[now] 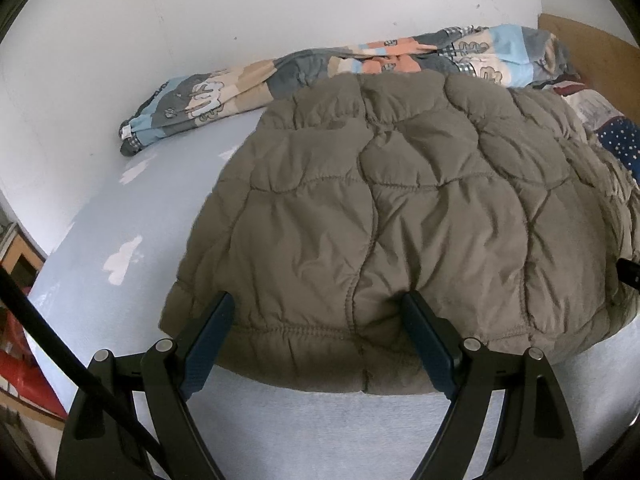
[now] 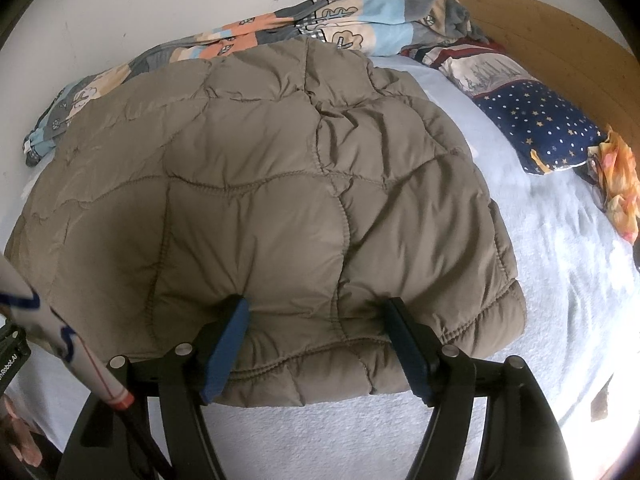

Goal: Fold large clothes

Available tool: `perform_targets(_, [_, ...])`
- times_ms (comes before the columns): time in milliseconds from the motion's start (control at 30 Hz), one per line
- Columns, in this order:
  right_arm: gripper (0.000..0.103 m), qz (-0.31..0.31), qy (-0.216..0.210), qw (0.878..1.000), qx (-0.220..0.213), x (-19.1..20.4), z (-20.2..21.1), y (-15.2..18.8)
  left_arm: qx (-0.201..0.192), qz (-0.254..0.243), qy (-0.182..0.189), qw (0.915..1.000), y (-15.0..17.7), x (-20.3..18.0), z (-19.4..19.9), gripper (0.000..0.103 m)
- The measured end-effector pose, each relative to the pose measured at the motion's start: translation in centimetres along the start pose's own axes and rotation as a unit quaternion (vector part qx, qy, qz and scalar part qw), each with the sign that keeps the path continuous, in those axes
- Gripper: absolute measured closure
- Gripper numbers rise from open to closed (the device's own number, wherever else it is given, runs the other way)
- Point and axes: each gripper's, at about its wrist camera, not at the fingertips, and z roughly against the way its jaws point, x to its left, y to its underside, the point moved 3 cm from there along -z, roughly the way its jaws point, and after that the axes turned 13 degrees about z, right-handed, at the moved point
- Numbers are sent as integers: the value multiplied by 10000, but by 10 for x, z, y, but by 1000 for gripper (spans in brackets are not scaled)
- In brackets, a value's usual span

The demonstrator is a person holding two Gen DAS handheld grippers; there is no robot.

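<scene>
Jacket (image 1: 400, 208), olive, quilted, puffy, folded

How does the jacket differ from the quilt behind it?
The jacket is plain olive-brown; the quilt is a patchwork of blue, grey, orange and cream. The jacket is spread out across the bed's near part; the quilt is bunched into a long roll against the wall. The jacket has both claws at its near hem; nothing touches the quilt. Both are padded and lie on the same bed.
</scene>
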Motion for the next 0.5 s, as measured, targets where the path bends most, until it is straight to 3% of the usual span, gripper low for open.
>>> perform_targets(100, [28,-48,-66,9999,-106,1,12,-1,-281,42,183,9994,-6,-1,26,18])
perform_targets(200, [28,94,-57,9986,-515,7,46,-5,-774,160,306,9964,-11,1,73,18])
perform_targets(367, [23,131,-114,9891,-1460,23,138,7,-1007,508,642,9915,-9,14,151,16])
perform_targets(400, [20,147,-137,9872,-1580,28,151,10,-1022,560,714,9906,-10,18,171,11])
perform_targets(500, [16,328,-188,9802,-1943,37,201,23,-1236,531,730,9882,-12,25,212,10])
